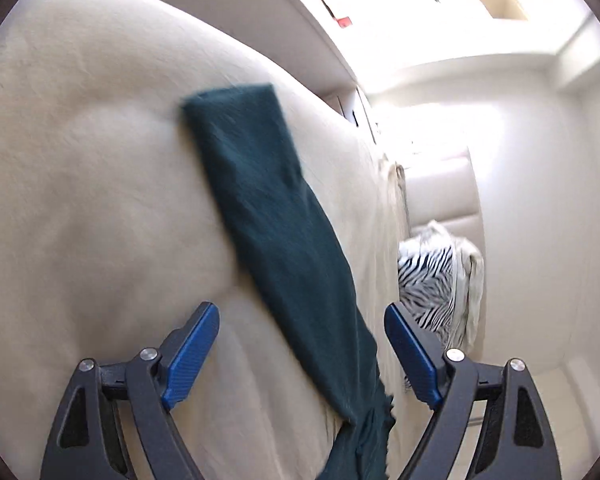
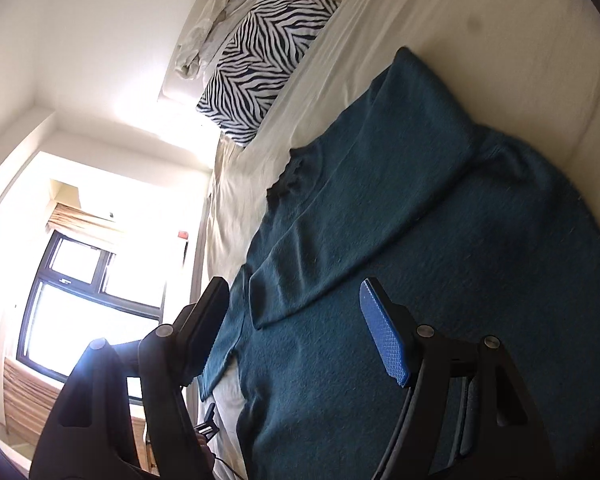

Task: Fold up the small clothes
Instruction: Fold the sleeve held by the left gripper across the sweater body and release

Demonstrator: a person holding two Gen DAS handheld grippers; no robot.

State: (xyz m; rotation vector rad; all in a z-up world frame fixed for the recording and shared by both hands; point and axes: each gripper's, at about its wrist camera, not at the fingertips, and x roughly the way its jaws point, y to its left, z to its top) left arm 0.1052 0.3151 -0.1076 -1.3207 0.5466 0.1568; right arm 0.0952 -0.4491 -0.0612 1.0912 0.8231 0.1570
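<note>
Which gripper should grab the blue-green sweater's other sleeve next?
Probably the left gripper: it is open with nothing pinched, and the teal sweater's straight sleeve lies flat right ahead of it on the cream bed. The right gripper hovers over the sweater's body.

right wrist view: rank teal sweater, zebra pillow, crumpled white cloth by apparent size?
1. teal sweater, largest, though also nearest the camera.
2. zebra pillow.
3. crumpled white cloth, smallest; it lies farthest away, so its true size against the pillow is unsure.
</note>
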